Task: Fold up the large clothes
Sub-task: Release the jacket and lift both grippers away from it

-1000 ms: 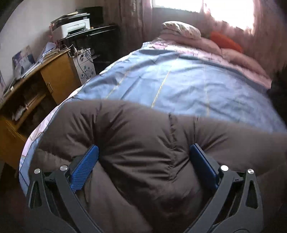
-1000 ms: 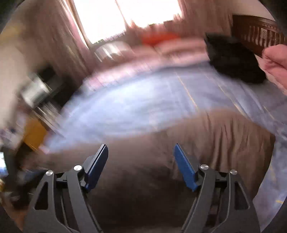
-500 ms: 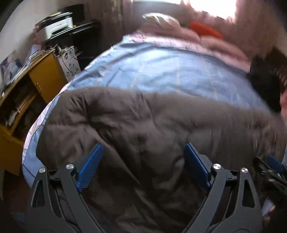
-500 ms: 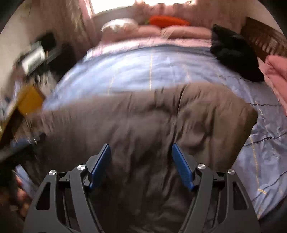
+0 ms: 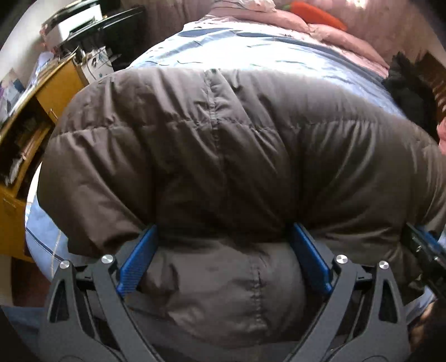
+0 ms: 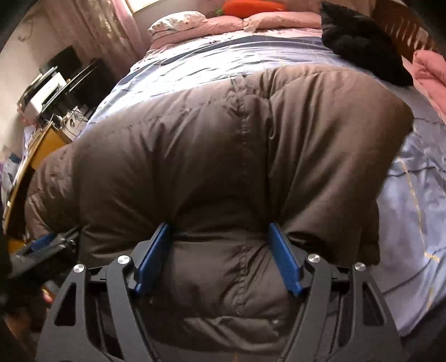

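The left gripper (image 5: 223,259) has its blue pads (image 5: 138,264) set wide, w/ a thick roll of the brown padded jacket (image 5: 223,144) bulging between them. The fabric presses against both pads, so it is clamped on the near edge of the jacket. Its jaws have just been closing a little, w/ this roll between them.

The right gripper (image 6: 220,256) stands narrower. Its blue pads (image 6: 284,261) pinch a fold of the same jacket (image 6: 223,156), and the cloth puckers in at both pads, so it also grips the near edge.

The two grippers hold this edge side by side: in the left wrist view part of the right gripper shows at the right border, and in the right wrist view the left one shows at the left border.

The jacket is puffed up in a big mound and lies on the near part of the bed, over a light blue cover (image 6: 404,195). Behind it, at the far end, are pink pillows (image 6: 251,22) and an orange cushion (image 6: 251,5). A black garment (image 6: 359,47) lies at the far right of the bed. On the left, beside the bed, stands a yellow wooden desk (image 5: 25,156), and further back a white printer (image 6: 44,94).
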A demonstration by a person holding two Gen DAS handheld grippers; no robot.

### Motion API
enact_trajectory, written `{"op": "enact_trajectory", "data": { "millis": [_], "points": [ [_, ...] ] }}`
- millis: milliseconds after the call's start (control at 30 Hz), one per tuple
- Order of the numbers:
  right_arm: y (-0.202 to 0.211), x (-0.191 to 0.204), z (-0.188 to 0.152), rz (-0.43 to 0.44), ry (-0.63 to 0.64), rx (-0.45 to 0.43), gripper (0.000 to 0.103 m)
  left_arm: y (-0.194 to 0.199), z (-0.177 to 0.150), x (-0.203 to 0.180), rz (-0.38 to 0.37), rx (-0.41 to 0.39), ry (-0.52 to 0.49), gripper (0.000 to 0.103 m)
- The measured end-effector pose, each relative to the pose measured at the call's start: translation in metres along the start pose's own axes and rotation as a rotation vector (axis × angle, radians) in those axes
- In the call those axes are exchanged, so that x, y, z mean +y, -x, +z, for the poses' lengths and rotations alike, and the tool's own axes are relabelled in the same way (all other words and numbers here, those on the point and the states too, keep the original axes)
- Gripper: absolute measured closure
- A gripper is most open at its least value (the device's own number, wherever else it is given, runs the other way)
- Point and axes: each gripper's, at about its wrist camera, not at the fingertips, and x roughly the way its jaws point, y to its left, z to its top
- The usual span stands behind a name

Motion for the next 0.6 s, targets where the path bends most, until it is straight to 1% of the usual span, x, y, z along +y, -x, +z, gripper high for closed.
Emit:
{"op": "enact_trajectory", "data": {
  "millis": [67,100,133,167,200,233,267,300,333,400,433,500,600],
  "points": [
    [0.017,0.003,0.004,0.009,-0.032,-0.016,0.031,0.02,0.001,0.001,-0.025,-0.035,0.002,0.012],
    [0.031,0.005,0.005,0.016,-0.043,-0.044,0.031,0.034,0.0,0.001,-0.034,-0.05,0.001,0.011],
    [0.056,0.01,0.006,0.014,-0.059,-0.089,0.029,0.05,0.0,0.0,-0.041,-0.062,0.003,0.011],
    [0.07,0.013,0.007,0.011,-0.067,-0.11,0.02,0.074,-0.001,0.0,-0.062,-0.086,0.011,0.01],
    [0.093,0.02,0.006,0.004,-0.073,-0.143,0.01,0.096,-0.003,-0.001,-0.086,-0.118,0.009,0.005],
    [0.108,0.023,0.005,-0.001,-0.073,-0.169,0.007,0.126,-0.007,-0.004,-0.098,-0.171,-0.006,0.002],
    [0.126,0.028,0.003,-0.012,-0.066,-0.208,0.001,0.143,-0.009,-0.007,-0.091,-0.208,-0.021,0.002],
    [0.145,0.035,-0.001,-0.042,-0.049,-0.253,0.001,0.164,-0.012,-0.01,-0.072,-0.254,-0.044,0.002],
    [0.156,0.04,-0.003,-0.067,-0.031,-0.271,0.001,0.188,-0.016,-0.013,-0.044,-0.31,-0.069,0.002],
    [0.176,0.051,-0.005,-0.103,0.018,-0.275,0.001,0.216,-0.022,-0.018,-0.017,-0.373,-0.094,0.002],
    [0.179,0.057,-0.001,-0.11,0.028,-0.267,0.001,0.231,-0.025,-0.02,-0.011,-0.398,-0.103,0.002],
    [0.193,0.063,-0.003,-0.14,0.032,-0.248,0.001,0.25,-0.034,-0.022,-0.017,-0.428,-0.111,0.002],
    [0.213,0.067,-0.015,-0.169,0.036,-0.278,0.001,0.28,-0.048,-0.021,-0.006,-0.478,-0.11,0.002]
  ]
}}
